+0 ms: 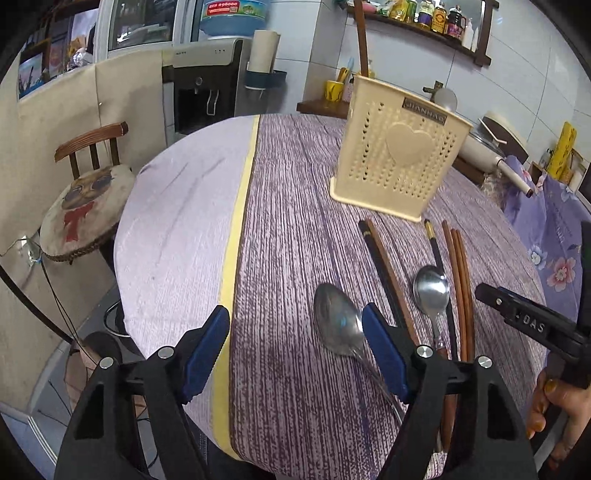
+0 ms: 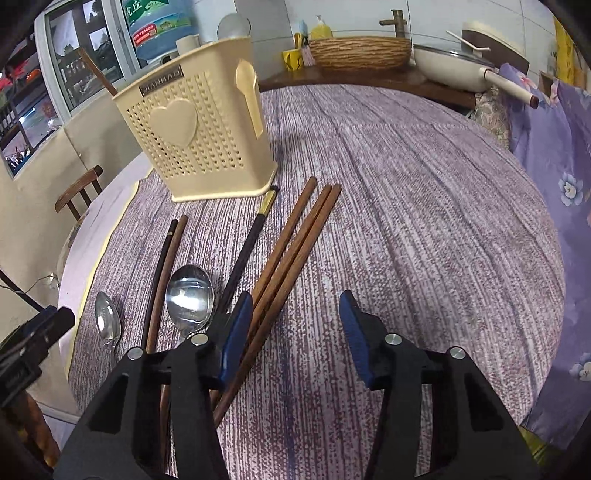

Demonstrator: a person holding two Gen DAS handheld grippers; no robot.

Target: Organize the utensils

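Steel spoons (image 2: 190, 295) and wooden chopsticks (image 2: 291, 243) lie fanned before the cream holder (image 2: 195, 136) (presumably awaiting sorting), so left gripper (image 1: 293, 341) and right gripper (image 2: 295, 328) hang wide and empty over the counter (image 2: 424, 221).

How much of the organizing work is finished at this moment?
Nothing looks done: two spoons and the chopsticks lie on the tablecloth before the cream holder. Both the left hand-held gripper and right hand-held gripper are open, holding nothing. Everything remains.

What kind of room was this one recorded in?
Most likely a home kitchen or dining corner: a cloth-covered round table with a utensil holder, a shelf of condiment bottles on a tiled wall, and a water dispenser.
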